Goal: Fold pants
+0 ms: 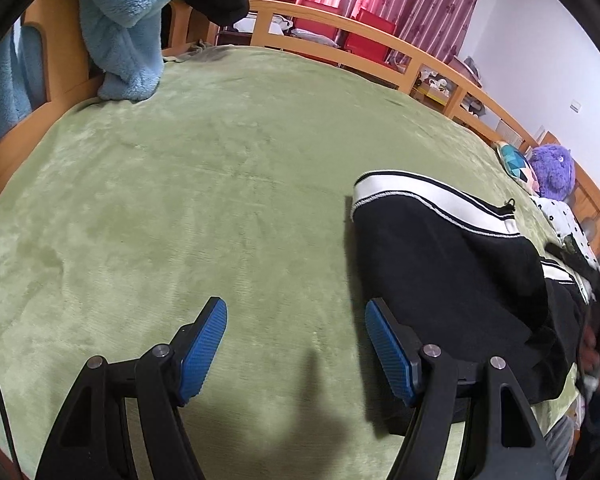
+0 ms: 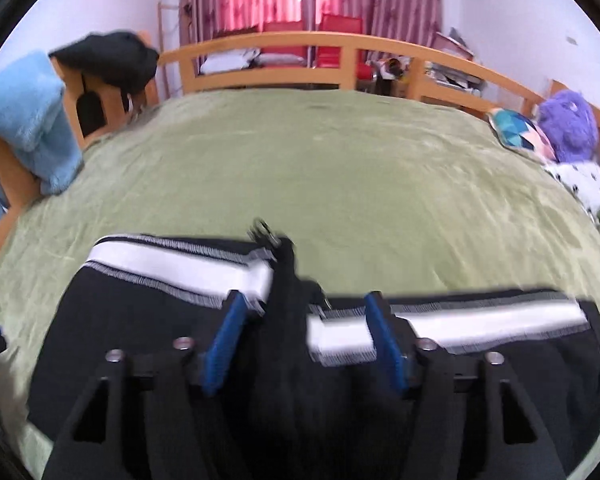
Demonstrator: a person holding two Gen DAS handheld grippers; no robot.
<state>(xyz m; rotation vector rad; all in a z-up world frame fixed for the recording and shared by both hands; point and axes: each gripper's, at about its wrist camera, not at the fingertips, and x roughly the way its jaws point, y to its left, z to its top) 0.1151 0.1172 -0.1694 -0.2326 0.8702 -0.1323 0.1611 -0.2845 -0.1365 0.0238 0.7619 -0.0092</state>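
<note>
With the pants (image 2: 148,320) lying bunched on the bed (image 1: 180,200), I hold the right claw (image 2: 304,340) spread above them, the left claw (image 1: 296,348) spread beside them; next, pinch an edge.

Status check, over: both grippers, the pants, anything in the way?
Left gripper open, over bare green blanket. Right gripper open, above the black pants, gripping nothing. Pants bunched, white stripe up. Nothing blocking them.
</note>
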